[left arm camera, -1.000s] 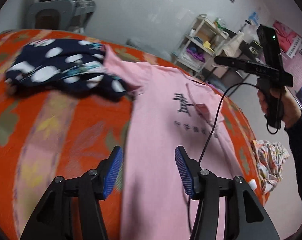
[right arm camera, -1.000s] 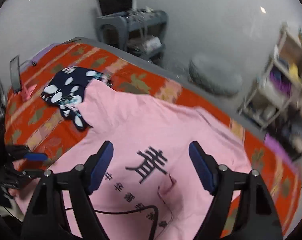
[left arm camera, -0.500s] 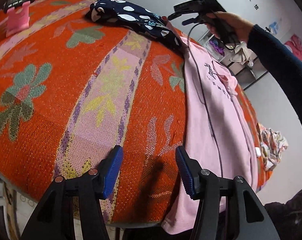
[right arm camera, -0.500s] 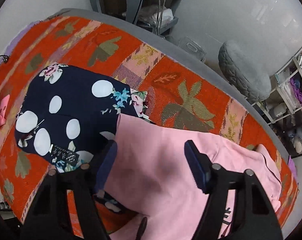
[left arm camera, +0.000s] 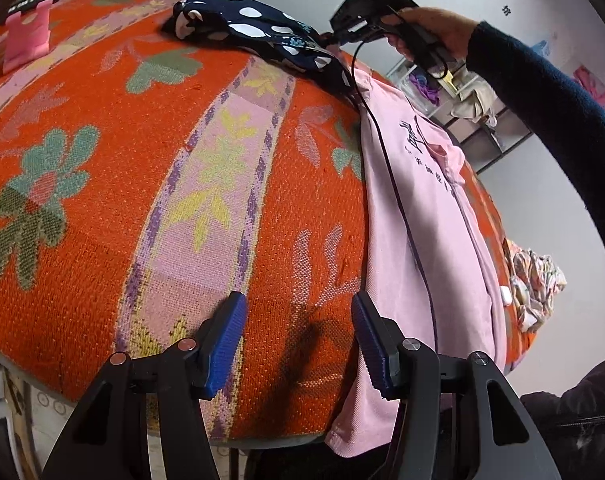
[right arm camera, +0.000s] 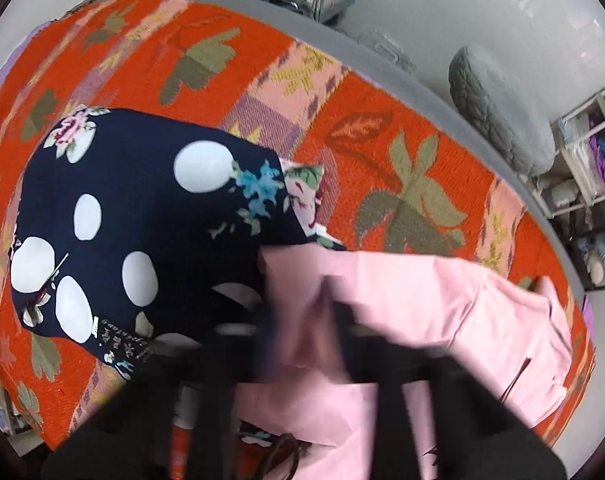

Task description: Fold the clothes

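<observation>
Right gripper [right arm camera: 306, 320] newly clamped on pink shirt [right arm camera: 442, 300]

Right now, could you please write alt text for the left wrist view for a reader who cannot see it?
The left tool hovers open over an orange patterned cover, nothing between its blue pads. A pink shirt lies to its right, one edge hanging off the near side. Beyond, a hand holds the right tool where the shirt meets a navy polka-dot garment.

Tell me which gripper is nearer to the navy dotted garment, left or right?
Right. The right gripper has just closed on the pink shirt right beside the navy dotted garment. The left gripper hovers open at the opposite table edge.
</observation>
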A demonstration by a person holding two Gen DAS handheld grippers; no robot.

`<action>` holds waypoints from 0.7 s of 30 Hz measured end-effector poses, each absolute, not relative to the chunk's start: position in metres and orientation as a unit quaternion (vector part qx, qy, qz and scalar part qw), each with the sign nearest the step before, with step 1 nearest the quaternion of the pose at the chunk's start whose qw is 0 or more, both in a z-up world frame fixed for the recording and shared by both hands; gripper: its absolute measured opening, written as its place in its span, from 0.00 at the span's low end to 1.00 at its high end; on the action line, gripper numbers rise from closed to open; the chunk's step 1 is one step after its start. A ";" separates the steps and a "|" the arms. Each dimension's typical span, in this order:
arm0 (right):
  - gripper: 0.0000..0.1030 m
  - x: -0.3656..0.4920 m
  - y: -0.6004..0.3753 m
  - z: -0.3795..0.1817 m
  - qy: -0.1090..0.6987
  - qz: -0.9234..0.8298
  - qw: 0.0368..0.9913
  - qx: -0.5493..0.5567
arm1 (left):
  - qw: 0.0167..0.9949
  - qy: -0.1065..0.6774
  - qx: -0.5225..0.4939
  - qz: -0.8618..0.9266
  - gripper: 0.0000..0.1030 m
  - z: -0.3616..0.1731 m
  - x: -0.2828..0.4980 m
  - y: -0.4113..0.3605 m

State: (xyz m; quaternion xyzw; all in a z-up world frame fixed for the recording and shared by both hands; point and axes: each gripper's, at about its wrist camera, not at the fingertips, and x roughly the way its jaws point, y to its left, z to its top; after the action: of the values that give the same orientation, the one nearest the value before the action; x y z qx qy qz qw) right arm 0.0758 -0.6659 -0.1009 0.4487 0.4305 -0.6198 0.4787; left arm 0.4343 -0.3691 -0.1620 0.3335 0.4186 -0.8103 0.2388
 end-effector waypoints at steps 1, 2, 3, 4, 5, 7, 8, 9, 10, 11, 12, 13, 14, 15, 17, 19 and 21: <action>0.03 0.074 -0.662 -0.098 0.424 -0.620 0.483 0.451 | 0.242 0.414 0.336 -0.811 0.53 -0.161 0.436 -0.369; 0.03 0.072 -0.657 -0.093 0.416 -0.619 0.490 0.451 | 0.244 0.408 0.339 -0.812 0.53 -0.159 0.438 -0.369; 0.03 0.070 -0.652 -0.089 0.409 -0.618 0.497 0.452 | 0.243 0.400 0.345 -0.813 0.53 -0.158 0.438 -0.368; 0.03 0.067 -0.646 -0.082 0.400 -0.620 0.502 0.450 | 0.240 0.393 0.352 -0.815 0.53 -0.157 0.438 -0.368; 0.03 0.062 -0.640 -0.074 0.390 -0.626 0.506 0.447 | 0.231 0.388 0.362 -0.815 0.53 -0.158 0.437 -0.367; 0.03 0.051 -0.628 -0.058 0.370 -0.637 0.511 0.444 | 0.208 0.375 0.385 -0.817 0.50 -0.158 0.432 -0.361; 0.03 0.045 -0.622 -0.052 0.363 -0.642 0.511 0.442 | 0.193 0.362 0.396 -0.821 0.44 -0.156 0.427 -0.355; 0.03 0.040 -0.617 -0.047 0.358 -0.646 0.511 0.440 | 0.177 0.350 0.406 -0.825 0.44 -0.155 0.423 -0.348; 0.03 0.035 -0.612 -0.042 0.354 -0.649 0.511 0.439 | 0.159 0.342 0.416 -0.827 0.44 -0.154 0.418 -0.340; 0.03 0.031 -0.609 -0.039 0.351 -0.651 0.511 0.439 | 0.142 0.340 0.423 -0.828 0.44 -0.153 0.414 -0.333; 0.03 0.028 -0.605 -0.036 0.349 -0.653 0.510 0.438 | 0.130 0.344 0.425 -0.827 0.44 -0.153 0.412 -0.328; 0.03 0.025 -0.603 -0.034 0.347 -0.654 0.511 0.437 | 0.120 0.349 0.427 -0.826 0.44 -0.154 0.409 -0.324; 0.03 0.022 -0.601 -0.032 0.345 -0.655 0.512 0.436 | 0.111 0.355 0.428 -0.824 0.44 -0.155 0.406 -0.320; 0.03 0.019 -0.599 -0.030 0.343 -0.655 0.513 0.436 | 0.106 0.363 0.430 -0.820 0.44 -0.158 0.404 -0.319; 0.03 0.014 -0.595 -0.027 0.337 -0.657 0.515 0.436 | 0.115 0.373 0.440 -0.809 0.44 -0.167 0.399 -0.321; 0.03 0.010 -0.591 -0.026 0.330 -0.658 0.517 0.437 | 0.123 0.399 0.442 -0.794 0.36 -0.176 0.399 -0.326; 0.03 0.007 -0.587 -0.025 0.323 -0.657 0.521 0.439 | 0.125 0.434 0.435 -0.779 0.00 -0.181 0.406 -0.333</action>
State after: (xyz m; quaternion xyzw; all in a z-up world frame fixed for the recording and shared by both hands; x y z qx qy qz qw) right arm 0.0070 -0.5871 -0.0248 0.4388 0.3227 -0.6569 0.5213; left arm 0.4056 -0.3326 -0.1811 0.4347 0.4340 -0.7792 0.1249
